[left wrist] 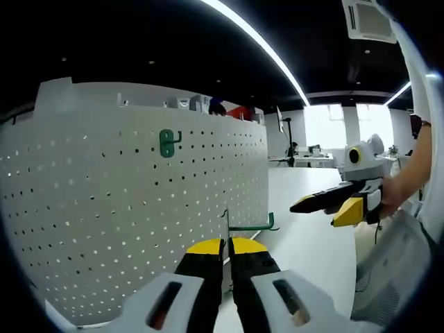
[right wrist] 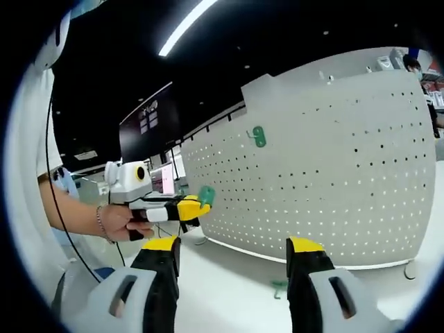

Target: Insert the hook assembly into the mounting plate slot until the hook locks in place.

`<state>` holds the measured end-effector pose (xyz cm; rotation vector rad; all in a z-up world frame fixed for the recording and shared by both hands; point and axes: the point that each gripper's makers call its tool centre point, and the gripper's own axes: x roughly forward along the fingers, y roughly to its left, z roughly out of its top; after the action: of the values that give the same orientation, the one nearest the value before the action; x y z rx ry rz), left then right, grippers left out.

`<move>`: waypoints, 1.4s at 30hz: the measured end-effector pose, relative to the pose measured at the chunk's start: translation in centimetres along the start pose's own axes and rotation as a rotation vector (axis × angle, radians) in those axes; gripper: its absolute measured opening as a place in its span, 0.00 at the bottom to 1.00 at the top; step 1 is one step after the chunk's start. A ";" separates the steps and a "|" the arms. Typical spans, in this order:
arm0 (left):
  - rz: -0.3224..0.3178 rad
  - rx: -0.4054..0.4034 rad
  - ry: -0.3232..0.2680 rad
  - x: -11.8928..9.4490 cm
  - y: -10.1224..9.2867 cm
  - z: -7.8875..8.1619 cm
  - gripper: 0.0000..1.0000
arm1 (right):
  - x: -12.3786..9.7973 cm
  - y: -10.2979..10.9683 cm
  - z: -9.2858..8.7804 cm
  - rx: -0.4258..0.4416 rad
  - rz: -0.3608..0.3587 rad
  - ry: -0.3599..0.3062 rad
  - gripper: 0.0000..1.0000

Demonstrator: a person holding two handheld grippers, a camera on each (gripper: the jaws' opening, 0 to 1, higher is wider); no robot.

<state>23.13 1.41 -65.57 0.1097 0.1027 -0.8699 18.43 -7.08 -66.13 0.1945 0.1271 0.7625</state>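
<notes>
A white pegboard mounting plate stands upright on the table, with one green hook hanging high on it. My left gripper is shut on a green hook assembly, held just off the board's right end, its arm pointing right. In the right gripper view the pegboard carries the same mounted hook. There the left gripper holds its green hook assembly near the board's left end. My right gripper is open and holds nothing; it hangs at the right of the left gripper view.
Another green hook lies on the white table between my right gripper's jaws. A person's hand grips the left gripper's handle. Desks, monitors and windows fill the room behind the table.
</notes>
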 end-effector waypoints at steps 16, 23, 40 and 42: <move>0.010 -0.006 -0.003 -0.3 -0.3 0.1 0.03 | 3.0 1.8 1.0 0.014 0.058 -0.034 0.57; 0.007 -0.009 -0.005 -0.3 -0.7 0.1 0.03 | 4.1 2.4 1.7 0.033 0.077 -0.057 0.51; 0.009 -0.028 -0.024 -0.3 -1.0 0.6 0.03 | 6.1 4.0 2.2 0.073 0.128 -0.070 0.41; 0.007 -0.030 -0.026 -0.3 -1.2 0.6 0.03 | 6.2 4.0 2.3 0.081 0.129 -0.077 0.39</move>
<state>22.07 0.83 -64.97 0.0710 0.0912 -0.8619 20.61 -0.20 -63.25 0.3112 0.0732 0.8780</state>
